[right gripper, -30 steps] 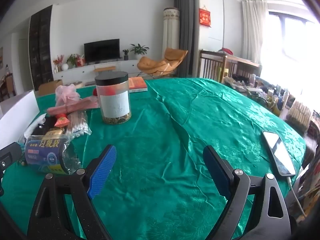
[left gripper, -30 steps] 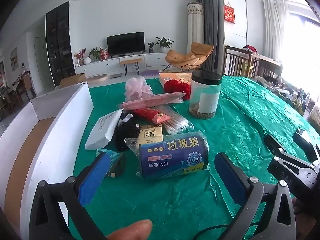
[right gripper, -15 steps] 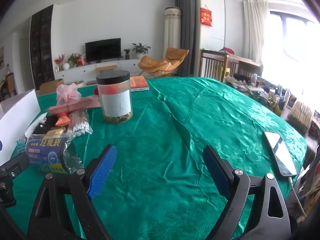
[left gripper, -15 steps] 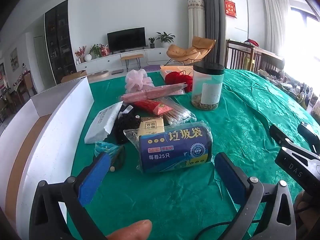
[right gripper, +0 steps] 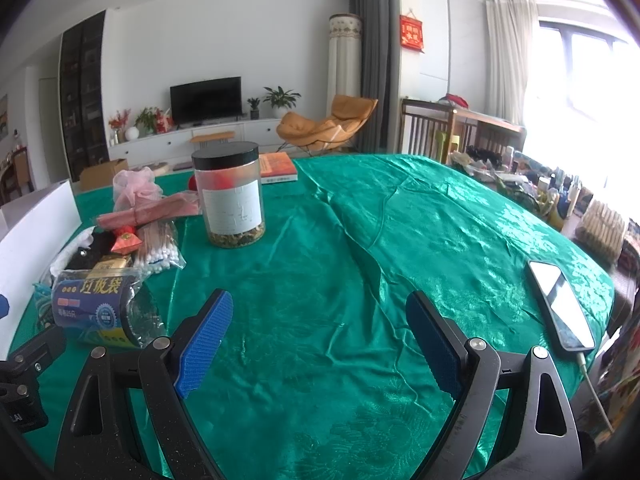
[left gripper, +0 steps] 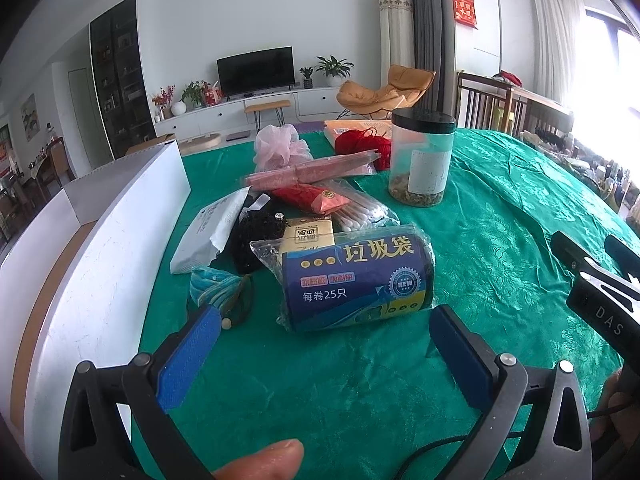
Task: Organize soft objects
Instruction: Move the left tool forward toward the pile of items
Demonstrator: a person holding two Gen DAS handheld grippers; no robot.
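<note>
Left gripper (left gripper: 324,332) wide, empty, just short of bin-bag roll (left gripper: 352,276). Right gripper (right gripper: 320,336) wide, empty over bench (right gripper: 360,240). Risk: slick wrapper slips, roll nudges tissue pack (left gripper: 308,236).

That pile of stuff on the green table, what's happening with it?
A person holds a gripper in each hand, sorting soft things. The left gripper has its jaws wide open, lined up on the blue roll of trash bags at the front of the pile, not touching it. The right gripper hangs open over bare green tablecloth. The white box waits beside the pile.
</note>
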